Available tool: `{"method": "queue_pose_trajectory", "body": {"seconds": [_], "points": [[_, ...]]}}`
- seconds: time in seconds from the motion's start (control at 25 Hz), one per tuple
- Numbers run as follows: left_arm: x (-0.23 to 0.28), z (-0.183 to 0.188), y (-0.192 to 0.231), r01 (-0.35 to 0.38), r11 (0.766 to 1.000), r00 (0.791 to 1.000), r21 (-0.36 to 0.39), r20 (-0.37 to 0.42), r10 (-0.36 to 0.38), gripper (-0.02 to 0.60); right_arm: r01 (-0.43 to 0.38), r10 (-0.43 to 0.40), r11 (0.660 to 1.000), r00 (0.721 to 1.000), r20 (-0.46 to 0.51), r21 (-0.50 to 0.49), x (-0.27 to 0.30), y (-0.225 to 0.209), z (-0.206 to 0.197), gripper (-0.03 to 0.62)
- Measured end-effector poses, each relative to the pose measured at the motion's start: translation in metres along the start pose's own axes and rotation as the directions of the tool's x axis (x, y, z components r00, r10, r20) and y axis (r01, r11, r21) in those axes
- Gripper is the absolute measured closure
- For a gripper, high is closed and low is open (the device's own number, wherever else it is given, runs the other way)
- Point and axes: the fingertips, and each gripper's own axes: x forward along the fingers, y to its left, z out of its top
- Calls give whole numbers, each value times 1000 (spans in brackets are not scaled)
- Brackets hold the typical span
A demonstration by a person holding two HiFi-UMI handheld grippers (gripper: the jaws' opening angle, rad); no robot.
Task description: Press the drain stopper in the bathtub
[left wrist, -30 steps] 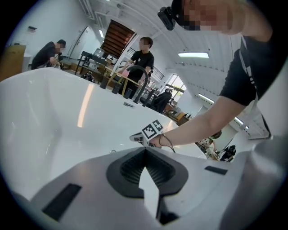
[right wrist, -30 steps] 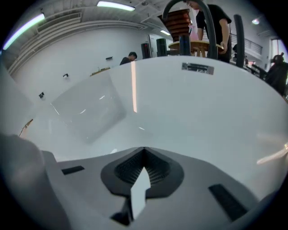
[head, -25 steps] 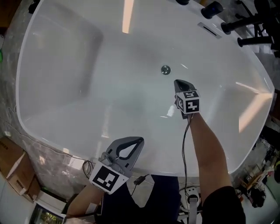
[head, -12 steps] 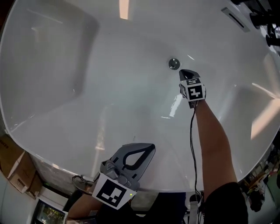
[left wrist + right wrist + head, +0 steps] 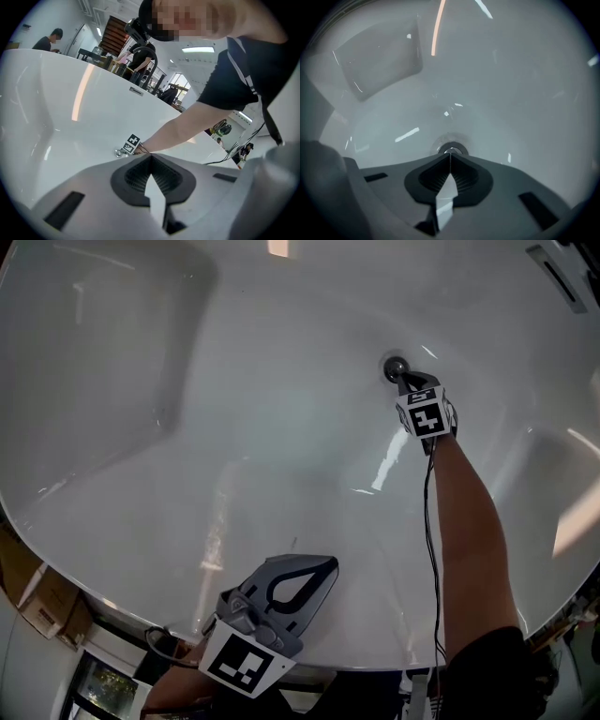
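The round metal drain stopper [image 5: 395, 366] sits in the floor of the white bathtub [image 5: 187, 409]. My right gripper [image 5: 405, 381] is shut and empty, its tip right at the stopper's near edge. In the right gripper view the stopper [image 5: 450, 149] lies just past the closed tips of the right gripper [image 5: 450, 155]; whether they touch I cannot tell. My left gripper [image 5: 319, 568] is shut with nothing in it, near the tub's front rim. From the left gripper view, the stopper [image 5: 119, 153] shows small beside the right gripper's marker cube [image 5: 132, 142], beyond the left gripper [image 5: 150, 157].
The tub's near rim [image 5: 112, 601] runs across the bottom of the head view, with boxes [image 5: 42, 601] on the floor beyond it. An overflow slot [image 5: 555, 268] sits at the far right wall. A cable [image 5: 431, 549] hangs along my right forearm.
My right gripper has reached forward across the tub floor from short of the stopper to its edge. The head camera has leaned further over the tub. The left gripper has stayed by the rim.
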Motion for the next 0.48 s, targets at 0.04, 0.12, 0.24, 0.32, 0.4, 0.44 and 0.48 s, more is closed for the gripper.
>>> {"method": "queue_pose_trajectory", "body": {"seconds": [0.04, 0.12, 0.24, 0.32, 0.4, 0.44, 0.48], "points": [[2, -1, 1, -2, 1000, 1000, -3, -2, 2, 578, 2, -2, 1000, 1000, 2, -2, 3, -2, 1, 577], [5, -5, 3, -3, 1000, 1000, -5, -10, 2, 578, -4, 4, 1000, 1000, 10, 0, 7, -3, 4, 576], [11, -7, 4, 1, 1000, 1000, -5, -22, -1, 578, -16, 16, 1000, 1000, 11, -1, 13, -2, 4, 576], [13, -7, 5, 4, 1000, 1000, -7, -26, -4, 578, -18, 18, 1000, 1000, 4, -6, 16, -2, 4, 576], [14, -7, 6, 6, 1000, 999, -15, -31, -7, 578, -23, 23, 1000, 1000, -5, -10, 20, -3, 4, 576], [14, -7, 7, 8, 1000, 999, -22, -32, -8, 578, -27, 27, 1000, 1000, -12, -12, 22, -3, 4, 576], [15, -6, 7, 10, 999, 999, -30, -32, -11, 578, -29, 29, 999, 999, -22, -15, 24, -2, 4, 577]]}}
